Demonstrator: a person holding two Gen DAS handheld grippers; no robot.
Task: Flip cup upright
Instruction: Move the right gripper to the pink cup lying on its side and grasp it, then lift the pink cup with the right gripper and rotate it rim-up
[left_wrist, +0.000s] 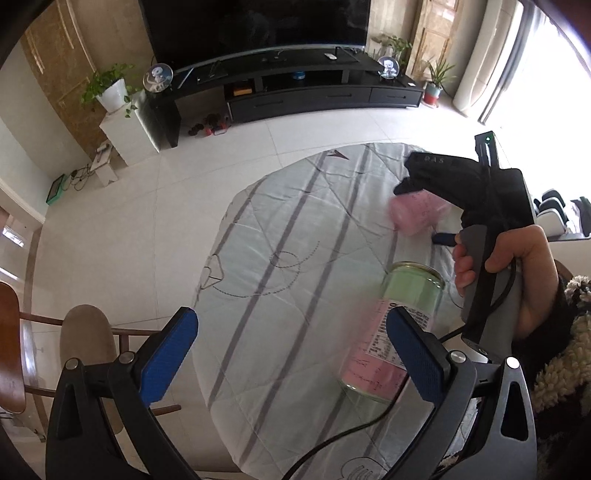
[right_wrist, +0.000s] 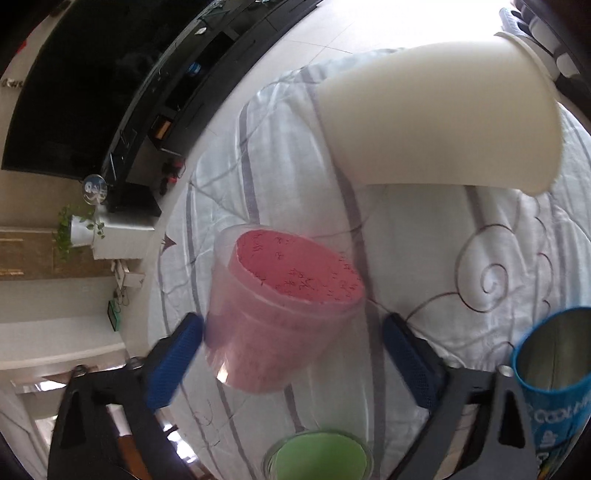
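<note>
A clear plastic cup (right_wrist: 280, 314) lined with pink paper hangs tilted above the table, blurred with motion. In the right wrist view it sits between the blue pads of my right gripper (right_wrist: 291, 354); the left pad (right_wrist: 173, 362) touches it, and a gap shows at the right pad (right_wrist: 410, 362). In the left wrist view the same cup (left_wrist: 417, 216) shows under the black body of the right gripper. My left gripper (left_wrist: 291, 354) is open and empty above the table's near side.
A glass jar (left_wrist: 399, 325) with green and pink paper stands near my left gripper's right pad; it also shows in the right wrist view (right_wrist: 317, 458). A white cup (right_wrist: 436, 122) and a blue can (right_wrist: 554, 376) are on the striped cloth (left_wrist: 288, 229). A chair (left_wrist: 85, 339) stands left.
</note>
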